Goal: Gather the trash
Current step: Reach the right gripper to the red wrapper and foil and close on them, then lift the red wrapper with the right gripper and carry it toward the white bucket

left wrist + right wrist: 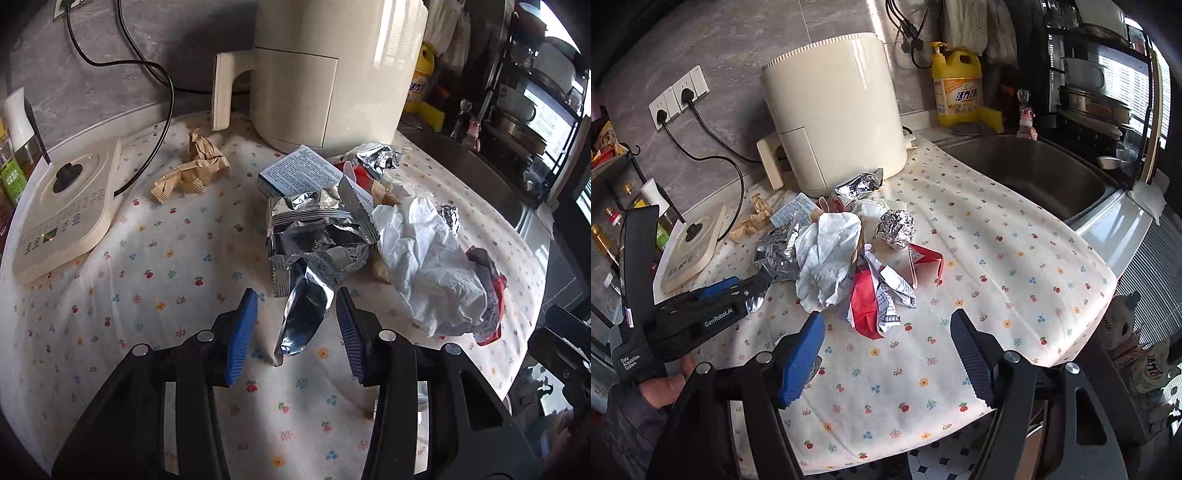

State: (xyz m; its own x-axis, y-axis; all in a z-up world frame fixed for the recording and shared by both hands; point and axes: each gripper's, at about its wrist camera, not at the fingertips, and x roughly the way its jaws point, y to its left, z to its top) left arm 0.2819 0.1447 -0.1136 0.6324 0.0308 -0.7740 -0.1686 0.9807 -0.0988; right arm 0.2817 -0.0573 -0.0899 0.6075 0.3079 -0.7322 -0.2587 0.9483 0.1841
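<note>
A heap of trash lies on the floral cloth (997, 266). It holds a torn silver foil wrapper (317, 236), crumpled white paper (424, 258), a red-and-white wrapper (875, 295), a foil ball (895, 229), a small blue-and-white box (295, 173) and crumpled brown paper (195, 170). My left gripper (296, 306) is open. The foil wrapper's loose tail lies between its blue pads, with a gap on each side. The right gripper (886, 317) stands open wide just short of the red-and-white wrapper, holding nothing. The left gripper (759, 286) also shows in the right wrist view, reaching into the foil.
A cream air fryer (834, 118) stands behind the heap. A kettle base (70, 206) with its black cord is at the left. A steel sink (1034, 173) and a yellow detergent bottle (956, 85) are at the right. The counter edge runs close below the grippers.
</note>
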